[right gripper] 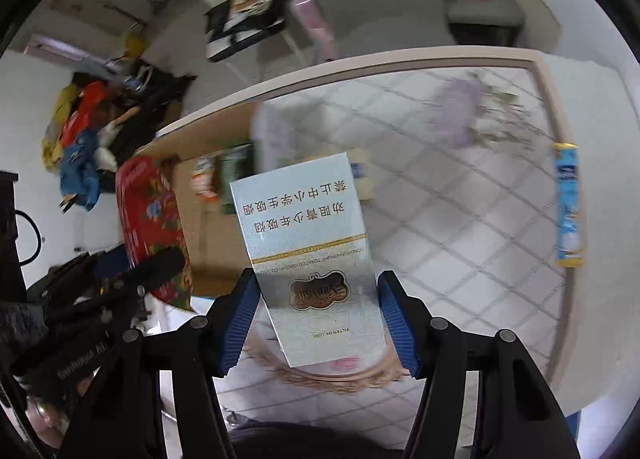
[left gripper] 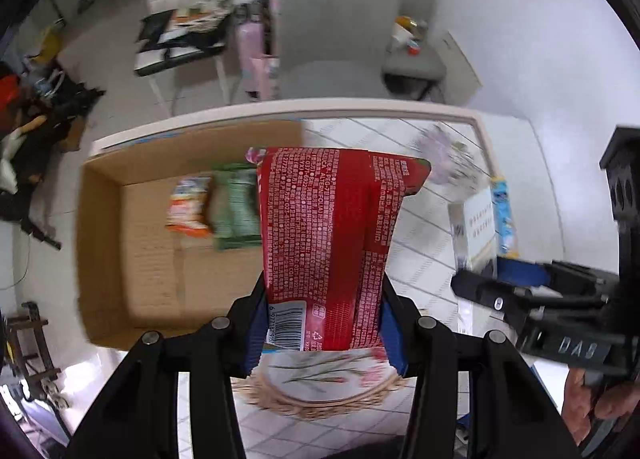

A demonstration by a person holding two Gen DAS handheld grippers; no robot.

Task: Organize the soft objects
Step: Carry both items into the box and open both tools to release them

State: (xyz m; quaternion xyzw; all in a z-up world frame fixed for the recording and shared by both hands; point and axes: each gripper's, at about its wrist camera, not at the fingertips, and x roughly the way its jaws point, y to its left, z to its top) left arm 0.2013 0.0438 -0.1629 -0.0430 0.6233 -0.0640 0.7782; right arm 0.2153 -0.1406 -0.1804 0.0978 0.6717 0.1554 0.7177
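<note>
My left gripper (left gripper: pixel 324 323) is shut on a red soft pack (left gripper: pixel 324 235) with white print and holds it above the table, beside the open cardboard box (left gripper: pixel 132 243). An orange-white packet (left gripper: pixel 188 207) and a green packet (left gripper: pixel 236 211) lie in the box. My right gripper (right gripper: pixel 318 323) is shut on a white cigarette carton (right gripper: pixel 308 259) above the table. The red pack (right gripper: pixel 152 219) and the left gripper (right gripper: pixel 120 279) show at the left of the right wrist view. The right gripper (left gripper: pixel 532 299) and its carton (left gripper: pixel 478 223) show at the right of the left wrist view.
The table has a white checked cloth (right gripper: pixel 460 195) with a floral mat (left gripper: pixel 320 391) at the near side. A blue tube-shaped pack (right gripper: pixel 568 203) lies near the right edge. Grey chairs (left gripper: pixel 340 27) stand beyond the table. Clutter lies on the floor at the left (left gripper: pixel 36 115).
</note>
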